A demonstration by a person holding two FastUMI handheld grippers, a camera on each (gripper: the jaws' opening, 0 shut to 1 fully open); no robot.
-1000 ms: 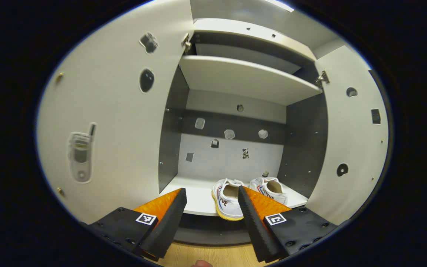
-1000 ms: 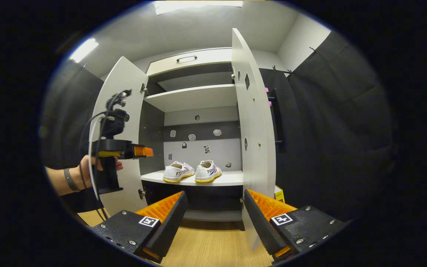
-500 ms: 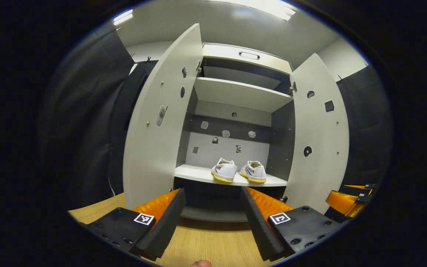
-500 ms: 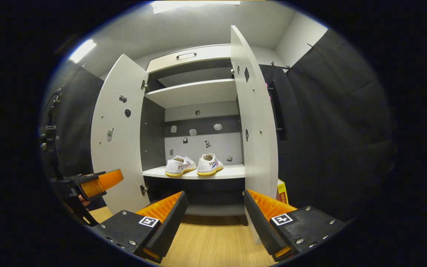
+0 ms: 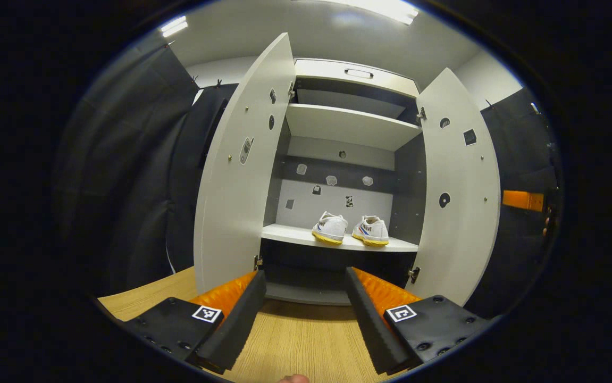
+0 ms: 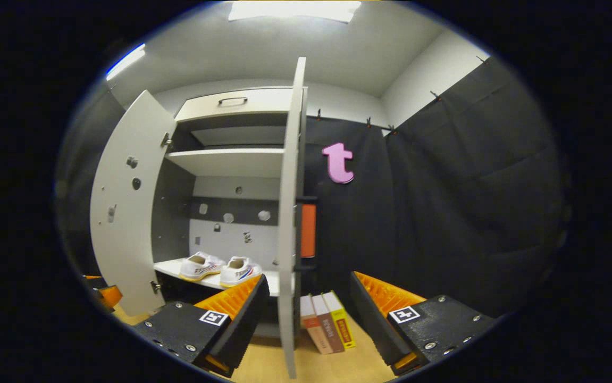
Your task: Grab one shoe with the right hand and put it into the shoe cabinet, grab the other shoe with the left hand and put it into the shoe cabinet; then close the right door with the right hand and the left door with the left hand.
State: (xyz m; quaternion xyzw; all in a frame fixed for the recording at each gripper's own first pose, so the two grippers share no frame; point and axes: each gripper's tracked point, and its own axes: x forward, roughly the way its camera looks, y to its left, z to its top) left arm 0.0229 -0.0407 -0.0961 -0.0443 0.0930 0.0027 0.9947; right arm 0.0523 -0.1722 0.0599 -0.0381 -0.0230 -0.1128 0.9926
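Left gripper view: left gripper point(image 5: 303, 311) gapes empty before the shoe cabinet point(image 5: 352, 125); both shoes point(image 5: 350, 229) sit inside it. Right gripper point(image 6: 306, 314) straddles the right door point(image 6: 290, 213) edge, jaws apart; a careless swing could jam it.

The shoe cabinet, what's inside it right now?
Inside the shoe cabinet, two white shoes sit side by side on the lower shelf. The upper shelf looks bare; its top surface is hidden.
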